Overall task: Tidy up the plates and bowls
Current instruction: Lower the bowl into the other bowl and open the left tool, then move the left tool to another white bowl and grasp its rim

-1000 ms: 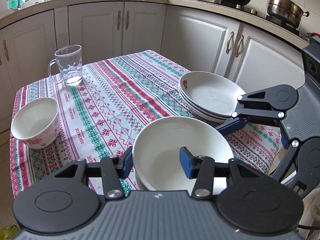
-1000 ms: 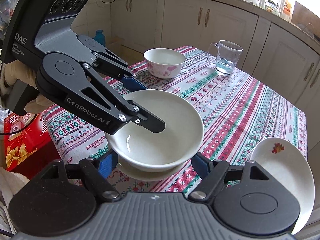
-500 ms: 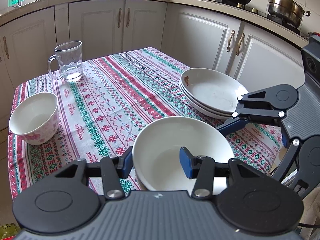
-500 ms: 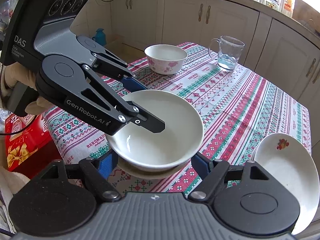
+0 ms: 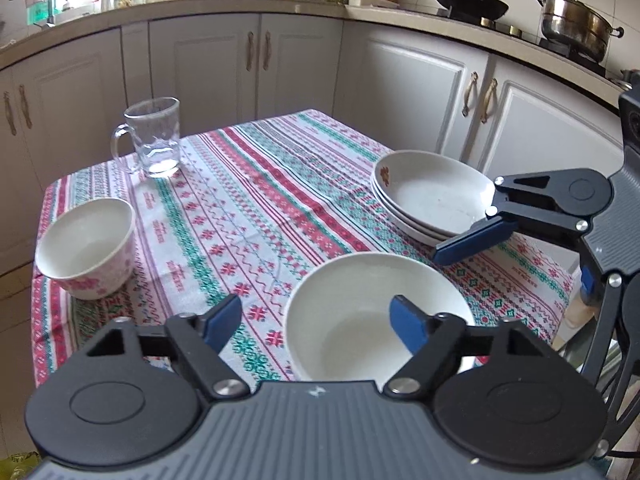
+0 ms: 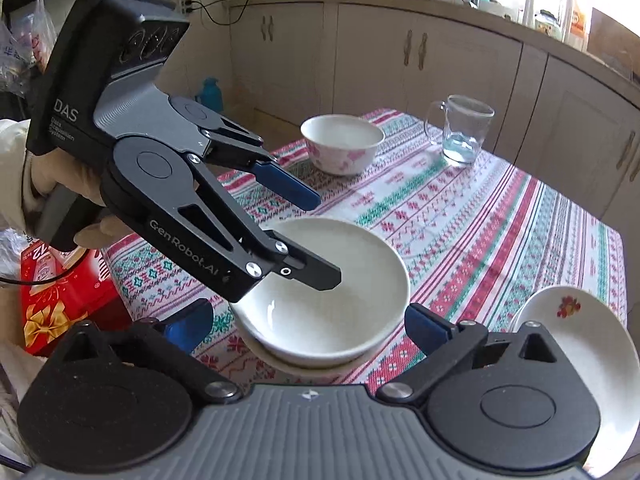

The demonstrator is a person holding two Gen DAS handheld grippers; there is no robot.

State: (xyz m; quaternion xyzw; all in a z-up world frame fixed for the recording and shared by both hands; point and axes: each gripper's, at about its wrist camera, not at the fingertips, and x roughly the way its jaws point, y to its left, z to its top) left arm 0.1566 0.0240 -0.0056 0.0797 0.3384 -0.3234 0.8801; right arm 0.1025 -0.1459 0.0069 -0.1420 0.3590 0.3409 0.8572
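A plain white bowl (image 5: pixel 360 312) (image 6: pixel 340 280) rests on a shallower white dish (image 6: pixel 280 364) at the near edge of the table. My left gripper (image 5: pixel 316 320) (image 6: pixel 308 232) straddles the bowl's rim, one finger inside and one outside; its jaws are opening and the pads stand clear of the rim. My right gripper (image 6: pixel 308 324) (image 5: pixel 528 260) has its jaws opening wide on either side of the bowl, not pressing it. A stack of flower-marked plates (image 5: pixel 432 196) (image 6: pixel 572 340) lies to the right. A pink-flowered bowl (image 5: pixel 86 248) (image 6: pixel 342 142) stands apart.
A glass mug (image 5: pixel 154 138) (image 6: pixel 462 132) stands at the far side of the patterned tablecloth (image 5: pixel 260 200). White cabinets ring the table. A red box (image 6: pixel 60 300) sits below the table's edge. A gloved hand (image 6: pixel 40 176) holds the left gripper.
The left gripper's fingers, earlier clamped on the white bowl's rim, have spread apart and let go. The right gripper's fingers have also widened. The bowl stays put.
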